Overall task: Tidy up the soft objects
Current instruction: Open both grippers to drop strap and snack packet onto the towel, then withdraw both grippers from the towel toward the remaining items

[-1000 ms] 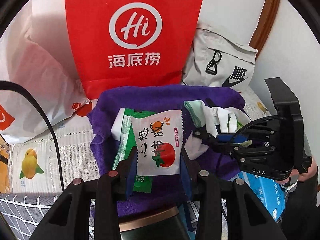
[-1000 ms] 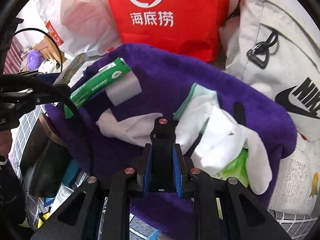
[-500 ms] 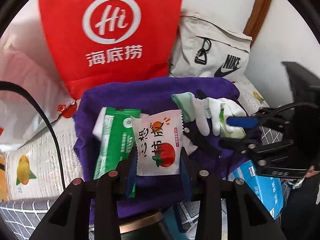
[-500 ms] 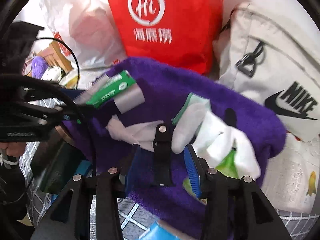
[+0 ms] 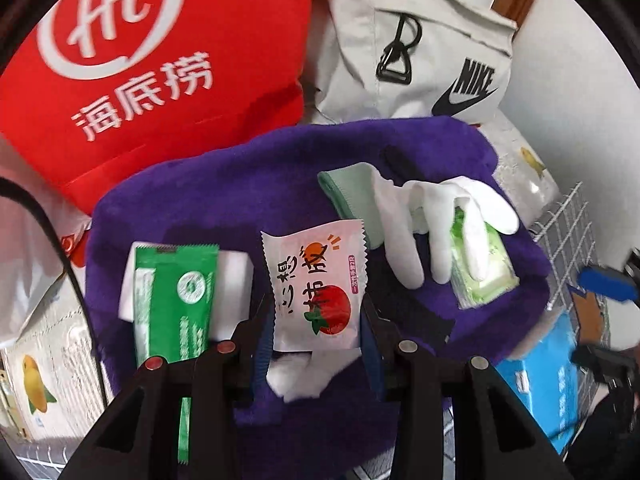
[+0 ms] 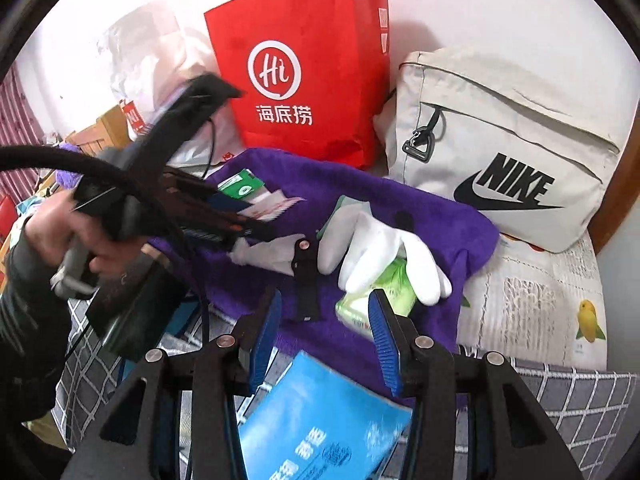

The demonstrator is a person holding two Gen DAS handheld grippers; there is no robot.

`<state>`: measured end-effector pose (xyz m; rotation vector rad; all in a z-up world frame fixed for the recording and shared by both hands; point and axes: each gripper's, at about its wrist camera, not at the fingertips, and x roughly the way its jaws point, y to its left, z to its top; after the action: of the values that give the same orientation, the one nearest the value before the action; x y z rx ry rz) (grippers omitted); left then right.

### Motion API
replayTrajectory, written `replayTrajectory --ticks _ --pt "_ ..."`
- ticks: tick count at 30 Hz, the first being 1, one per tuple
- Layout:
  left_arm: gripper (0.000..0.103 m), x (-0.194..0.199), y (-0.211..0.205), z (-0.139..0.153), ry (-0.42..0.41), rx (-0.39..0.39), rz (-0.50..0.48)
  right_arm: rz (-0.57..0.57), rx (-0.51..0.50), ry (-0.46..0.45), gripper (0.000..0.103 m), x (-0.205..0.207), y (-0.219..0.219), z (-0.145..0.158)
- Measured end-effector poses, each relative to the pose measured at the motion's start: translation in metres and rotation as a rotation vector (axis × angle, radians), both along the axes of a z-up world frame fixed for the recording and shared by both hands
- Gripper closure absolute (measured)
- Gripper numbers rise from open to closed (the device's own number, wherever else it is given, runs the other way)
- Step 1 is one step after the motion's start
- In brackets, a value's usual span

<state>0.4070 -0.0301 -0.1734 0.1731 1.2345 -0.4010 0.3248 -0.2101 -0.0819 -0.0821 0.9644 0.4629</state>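
Observation:
My left gripper (image 5: 316, 344) is shut on a white snack packet (image 5: 316, 284) with a tomato picture, held over the purple towel (image 5: 260, 184). On the towel lie a green packet (image 5: 176, 292), a white glove (image 5: 436, 216) over a pale green wipes pack (image 5: 480, 276), and a crumpled tissue (image 5: 296, 380). My right gripper (image 6: 324, 340) is open and empty, drawn back above the towel's (image 6: 436, 216) front edge. A black strap piece (image 6: 306, 280) lies on the towel ahead of it, beside the glove (image 6: 380, 244) and wipes pack (image 6: 380, 296).
A red paper bag (image 6: 308, 64) and a grey Nike bag (image 6: 504, 144) stand behind the towel against the wall. A white plastic bag (image 6: 152, 52) is at the back left. A blue box (image 6: 320, 420) lies under my right gripper. A wire rack (image 5: 568, 224) is at the right.
My right gripper opened, let go of the black strap piece onto the towel and pulled back. My left gripper moved closer over the towel, still holding the packet.

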Motion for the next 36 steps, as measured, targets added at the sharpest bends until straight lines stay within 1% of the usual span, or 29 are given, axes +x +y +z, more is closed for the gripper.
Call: replayTrajectory --ticks 4,8,10,12,15,17,19,23,28,32,34,36 --pt "0.066 0.009 -0.005 -0.007 0.023 0.014 0.005 0.003 0.006 0.005 0.058 -0.010 -0.004 0.000" --pt "0.064 0.018 -0.008 -0.016 0.034 0.060 0.017 -0.014 0.003 0.017 0.058 -0.014 -0.007 -0.006" --pt "0.064 0.022 -0.008 -0.018 0.047 0.051 0.022 -0.023 0.006 0.023 0.058 -0.016 -0.009 -0.008" --pt "0.057 0.024 -0.010 -0.019 0.070 0.040 0.010 -0.025 0.007 0.029 0.058 -0.017 -0.011 -0.009" --pt "0.046 0.025 -0.018 -0.018 0.077 0.033 0.005 -0.032 0.004 0.033 0.058 -0.020 -0.013 -0.009" --pt "0.045 0.024 -0.019 -0.014 0.067 0.034 0.011 -0.037 0.008 0.035 0.058 -0.022 -0.014 -0.008" --pt "0.034 0.018 -0.019 -0.006 0.038 0.051 0.014 -0.038 0.011 0.033 0.058 -0.027 -0.015 -0.006" --pt "0.033 0.009 -0.015 0.008 0.007 0.058 0.009 -0.040 0.010 0.030 0.058 -0.041 -0.015 0.000" --pt "0.033 -0.008 0.000 0.028 -0.026 0.058 0.045 -0.041 0.026 0.030 0.057 -0.059 -0.012 0.011" --pt "0.033 -0.036 0.022 0.048 -0.082 0.082 0.069 -0.018 0.029 0.017 0.051 -0.079 -0.001 0.020" --pt "0.033 -0.051 0.032 0.055 -0.102 0.066 0.080 0.000 0.035 0.017 0.050 -0.089 0.008 0.023" --pt "0.033 -0.072 0.047 0.062 -0.111 0.028 0.103 0.026 0.050 0.027 0.050 -0.098 0.020 0.022"
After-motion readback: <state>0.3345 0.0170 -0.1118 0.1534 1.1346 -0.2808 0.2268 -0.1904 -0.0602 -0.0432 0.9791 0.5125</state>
